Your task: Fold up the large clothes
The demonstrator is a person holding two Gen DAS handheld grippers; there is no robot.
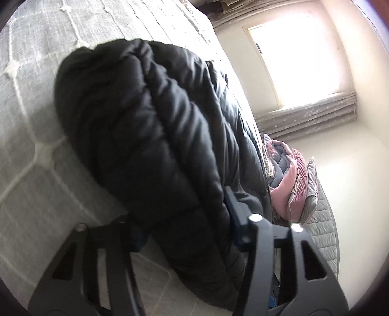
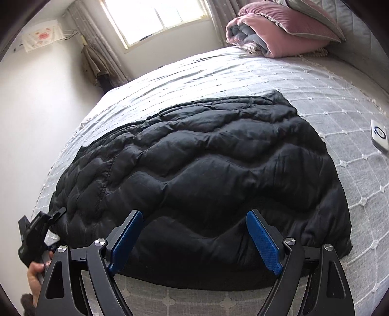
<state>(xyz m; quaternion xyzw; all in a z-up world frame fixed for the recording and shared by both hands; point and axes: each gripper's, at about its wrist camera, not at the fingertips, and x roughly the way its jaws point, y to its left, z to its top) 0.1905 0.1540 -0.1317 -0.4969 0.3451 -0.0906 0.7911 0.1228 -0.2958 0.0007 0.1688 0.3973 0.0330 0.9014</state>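
A black quilted puffer jacket [image 2: 199, 165] lies spread on the grey bedspread [image 2: 316, 92]. My right gripper [image 2: 194, 218] is open, its blue pads [image 2: 263, 243] wide apart just above the jacket's near hem. The left gripper shows in the right wrist view [image 2: 52, 217] at the jacket's near left corner. In the left wrist view the jacket [image 1: 145, 136] bulges up between the jaws of my left gripper [image 1: 182, 218], which stand apart with fabric between them; one blue pad [image 1: 234, 214] presses the fabric, the other is mostly hidden.
A folded pink and grey duvet with a pillow [image 2: 274, 29] sits at the far end of the bed. A small white device [image 2: 379, 138] lies on the bedspread at the right. A window [image 2: 158, 17] and a wall are behind the bed.
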